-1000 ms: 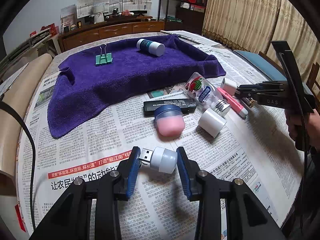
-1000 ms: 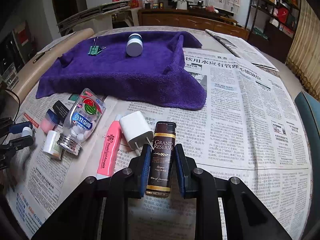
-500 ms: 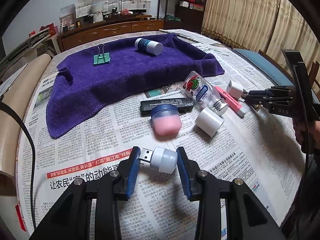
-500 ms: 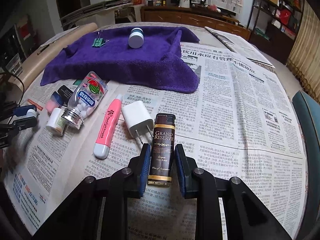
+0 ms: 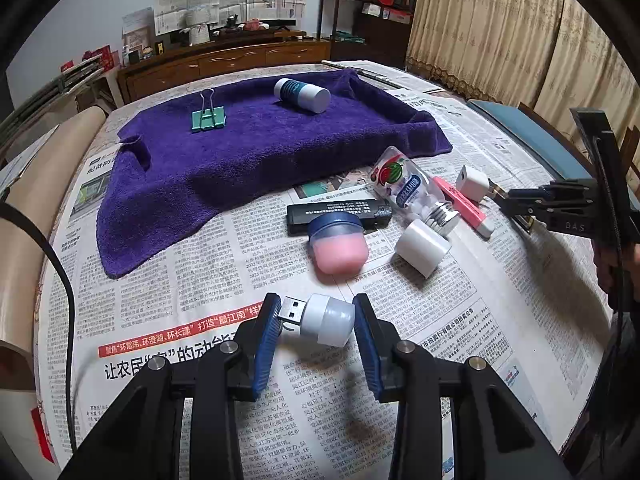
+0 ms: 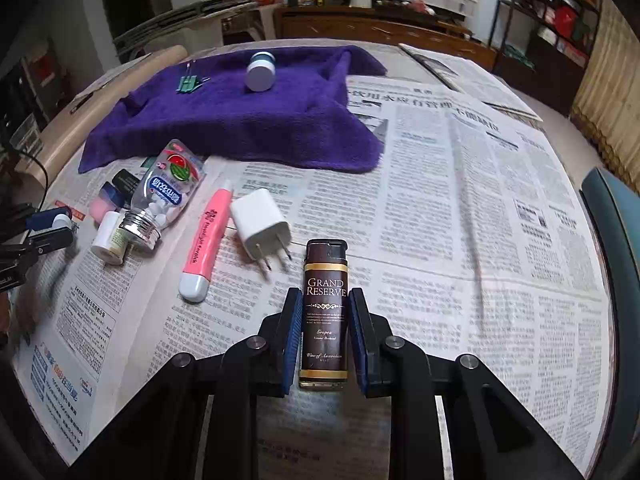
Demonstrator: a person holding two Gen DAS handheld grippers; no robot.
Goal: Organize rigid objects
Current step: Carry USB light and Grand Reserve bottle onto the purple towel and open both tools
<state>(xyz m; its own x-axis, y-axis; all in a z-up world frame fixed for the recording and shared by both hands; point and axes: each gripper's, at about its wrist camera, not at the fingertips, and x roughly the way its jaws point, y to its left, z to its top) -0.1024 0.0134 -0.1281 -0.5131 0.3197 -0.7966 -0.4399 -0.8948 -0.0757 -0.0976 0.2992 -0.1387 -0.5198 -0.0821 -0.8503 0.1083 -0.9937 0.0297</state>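
Left gripper [image 5: 316,320] is clamping a small white USB light [image 5: 320,319] at lower centre of the left wrist view, jaws narrowed around it; its long axis is running side to side across the jaws, metal plug pointing left against the left pad, dome end against the right pad. It is sitting above the newspaper [image 5: 192,264] covering the table.

Right gripper [image 6: 325,320] is gripping a brown lighter [image 6: 325,312] labelled GRAND RESERVE at lower centre of the right wrist view, jaws narrow and pressing on both long sides; long axis is pointing straight away from the camera, dark cap end farthest.

Containers: clear candy bottle [image 6: 170,192] is lying on its side left of centre, white pellets inside gathering toward its silver threaded neck, mouth open toward the lower frame. Its white cap [image 6: 109,238] is lying just beside the neck. A blue-lidded jar [image 5: 338,242] with pink contents is lying on its side mid-frame in the left view, just in front of a black flat stick [image 5: 340,214].

Pink highlighter [image 6: 206,240] is lying diagonally, white cap end toward the lower left. White charger plug [image 6: 260,226] is lying beside it, prongs pointing toward the lighter.

Purple towel [image 6: 240,128] is spreading across the upper middle; on it a white and teal tub [image 6: 260,72] is lying on its side and a green binder clip [image 5: 207,117] is resting well apart from it.
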